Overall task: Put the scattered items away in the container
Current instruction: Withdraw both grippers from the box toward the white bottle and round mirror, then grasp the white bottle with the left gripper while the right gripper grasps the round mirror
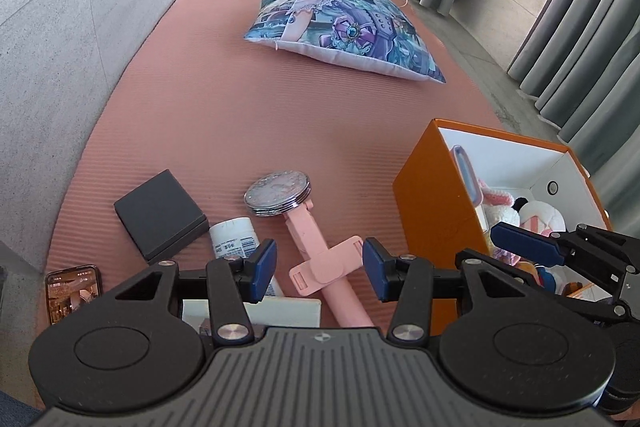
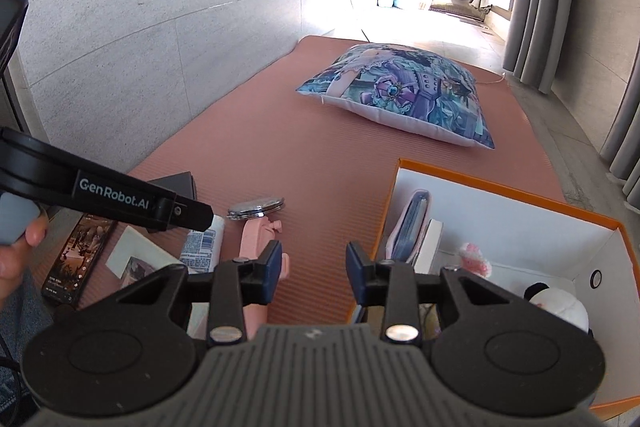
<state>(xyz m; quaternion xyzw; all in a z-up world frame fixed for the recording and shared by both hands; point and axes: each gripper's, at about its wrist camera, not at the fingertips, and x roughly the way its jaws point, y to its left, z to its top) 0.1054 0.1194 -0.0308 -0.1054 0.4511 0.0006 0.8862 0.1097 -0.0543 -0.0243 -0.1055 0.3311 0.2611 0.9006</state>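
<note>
The pink selfie stick point(image 1: 316, 263) lies on the mat point(image 1: 224, 131) right under my left gripper point(image 1: 319, 269), between its pads. Its long axis runs from 5 o'clock up to 11 o'clock, the head pointing at the round mirror point(image 1: 277, 193). My left jaws stand half open and empty, touching nothing. My right gripper point(image 2: 313, 273) hangs narrower, also empty, with the orange box point(image 2: 500, 187) at its 3 o'clock

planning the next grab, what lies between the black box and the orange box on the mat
In the left wrist view: a white tube, a round mirror and a pink selfie stick, between black box and orange box.
</note>
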